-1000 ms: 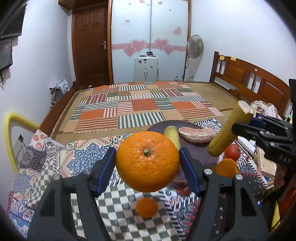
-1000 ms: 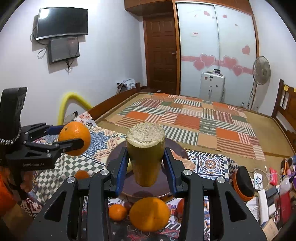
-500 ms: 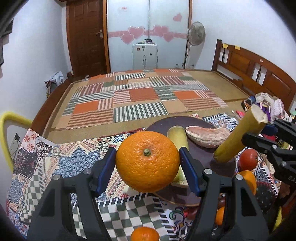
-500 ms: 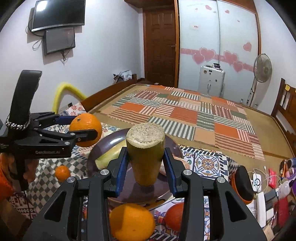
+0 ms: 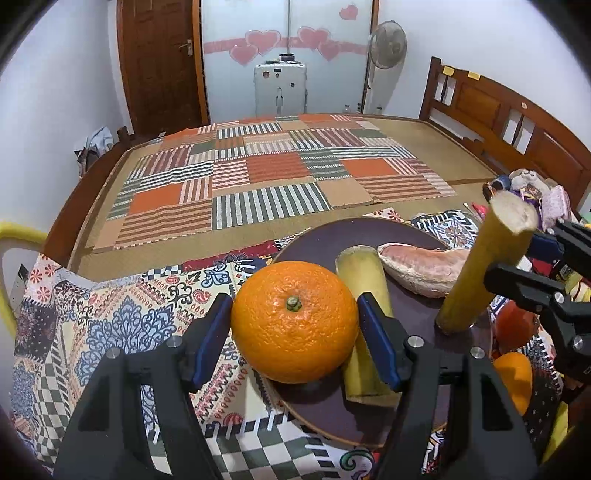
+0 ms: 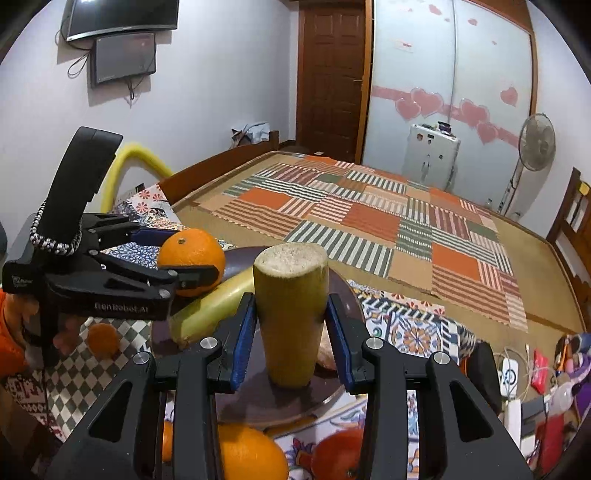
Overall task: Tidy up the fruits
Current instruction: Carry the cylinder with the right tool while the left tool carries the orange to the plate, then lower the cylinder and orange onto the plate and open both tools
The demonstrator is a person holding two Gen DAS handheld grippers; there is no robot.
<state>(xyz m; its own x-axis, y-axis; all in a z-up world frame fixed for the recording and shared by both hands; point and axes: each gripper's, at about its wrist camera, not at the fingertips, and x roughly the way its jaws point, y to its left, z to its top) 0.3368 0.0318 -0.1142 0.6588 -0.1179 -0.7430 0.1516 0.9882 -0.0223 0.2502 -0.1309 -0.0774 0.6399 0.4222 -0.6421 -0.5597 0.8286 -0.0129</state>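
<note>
Television (image 6: 122, 16) appears from right wrist only.

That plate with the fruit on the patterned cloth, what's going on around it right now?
A person is sorting produce with two tools. The left hand-held gripper is shut on a big orange, held at the near edge of the dark round plate. The right hand-held gripper clamps a yellow-green cut stalk over the plate. Another stalk piece and a pinkish sweet potato already lie there.

wrist views, close, sharing plate (image 5: 317, 240)
</note>
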